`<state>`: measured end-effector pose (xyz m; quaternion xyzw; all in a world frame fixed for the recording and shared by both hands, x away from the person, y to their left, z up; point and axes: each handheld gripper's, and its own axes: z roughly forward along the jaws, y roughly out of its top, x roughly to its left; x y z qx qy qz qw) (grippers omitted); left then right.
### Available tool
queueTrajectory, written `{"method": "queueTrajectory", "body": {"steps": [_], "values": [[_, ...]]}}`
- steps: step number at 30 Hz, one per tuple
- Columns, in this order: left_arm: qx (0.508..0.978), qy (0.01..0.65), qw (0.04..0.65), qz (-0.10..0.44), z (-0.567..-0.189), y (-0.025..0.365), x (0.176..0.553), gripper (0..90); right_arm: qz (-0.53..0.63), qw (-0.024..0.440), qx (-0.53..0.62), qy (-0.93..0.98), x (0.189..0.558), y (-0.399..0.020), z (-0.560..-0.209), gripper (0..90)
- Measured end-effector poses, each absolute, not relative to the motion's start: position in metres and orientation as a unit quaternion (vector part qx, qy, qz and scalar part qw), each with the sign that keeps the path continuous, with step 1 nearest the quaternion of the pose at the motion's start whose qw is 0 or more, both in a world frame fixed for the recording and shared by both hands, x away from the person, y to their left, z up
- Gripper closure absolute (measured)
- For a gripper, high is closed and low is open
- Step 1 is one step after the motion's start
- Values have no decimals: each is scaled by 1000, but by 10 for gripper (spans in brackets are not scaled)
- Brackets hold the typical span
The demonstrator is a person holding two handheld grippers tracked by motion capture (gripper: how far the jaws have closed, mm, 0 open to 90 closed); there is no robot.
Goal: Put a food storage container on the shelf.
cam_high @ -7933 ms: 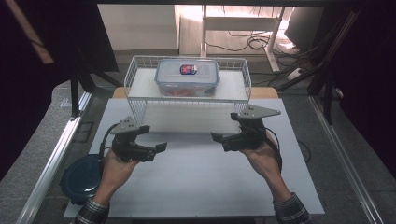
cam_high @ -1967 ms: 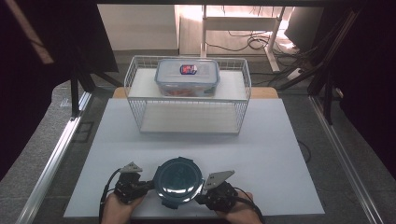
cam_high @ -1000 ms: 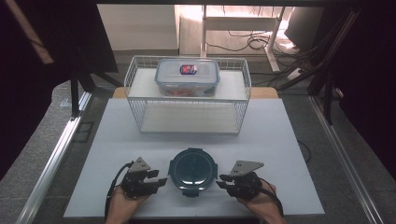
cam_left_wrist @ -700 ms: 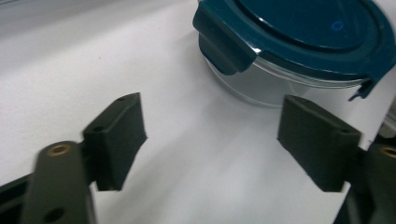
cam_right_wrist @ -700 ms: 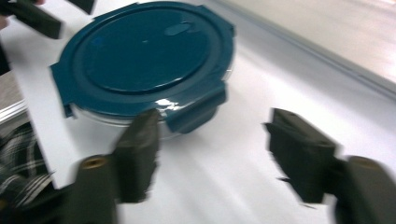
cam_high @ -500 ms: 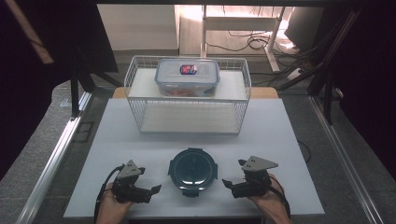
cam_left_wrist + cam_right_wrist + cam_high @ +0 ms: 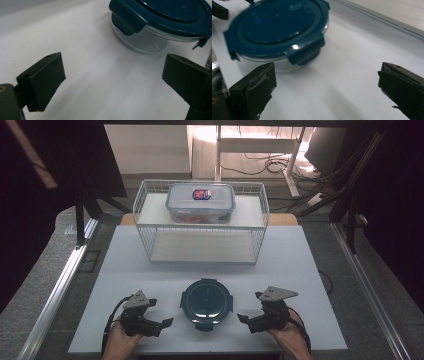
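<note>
White tabletop (image 7: 150, 280) under dim surroundings; dark floor, cables and a desk frame behind. At the far side stands a wire basket (image 7: 145, 200), open toward the person, with a rectangular lidded box (image 7: 200, 202) on its top shelf.

Round container (image 7: 206, 298), glass body with dark blue clip-on lid, sits on the table near the front edge, midway between the two hands and touching neither.

Left gripper (image 7: 162, 324): jaws have just been opening, now spread wide, nothing between them; its own view shows bare table between the pads and the container ahead and to one side. Right gripper (image 7: 244, 318): likewise just opened, jaws spread, nothing held; the container lies ahead, off to one side of its near jaw.

Judgement: the container looks freshly set down and let go, so the placing step seems finished. Next likely move is either to clear both hands away or to work the lid clips; the latter would call for a jaw lined up on one clip (image 7: 305, 51).

Unclear: contents of the round container, hidden by the lid. Label on the rectangular box too small to read. Forearms cut off at the bottom edge of the high view.
</note>
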<state>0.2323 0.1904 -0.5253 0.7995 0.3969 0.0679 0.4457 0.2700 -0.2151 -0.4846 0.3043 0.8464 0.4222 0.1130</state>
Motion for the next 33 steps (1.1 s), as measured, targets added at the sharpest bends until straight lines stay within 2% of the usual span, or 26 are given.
{"method": "queueTrajectory", "body": {"steps": [3, 9, 14, 21, 27, 30, 33], "values": [[799, 390, 453, 63, -522, 188, 235, 33, 422, 118, 300, 847, 268, -211, -480, 15], [795, 376, 473, 43, -511, 179, 247, 30, 424, 98, 322, 841, 273, -203, -477, 19], [799, 370, 473, 35, -501, 171, 261, 30, 422, 93, 325, 841, 278, -196, -471, 53], [810, 357, 465, 9, -492, 153, 286, 19, 409, 81, 307, 856, 287, -183, -472, 24], [830, 347, 436, -16, -504, 140, 297, 0, 399, 29, 315, 861, 301, -169, -479, 0], [824, 346, 443, -65, -513, 143, 298, 0, 396, -21, 325, 859, 303, -162, -485, 5], [821, 343, 445, -99, -519, 144, 298, 20, 384, -48, 335, 859, 303, -159, -492, 34]]}}
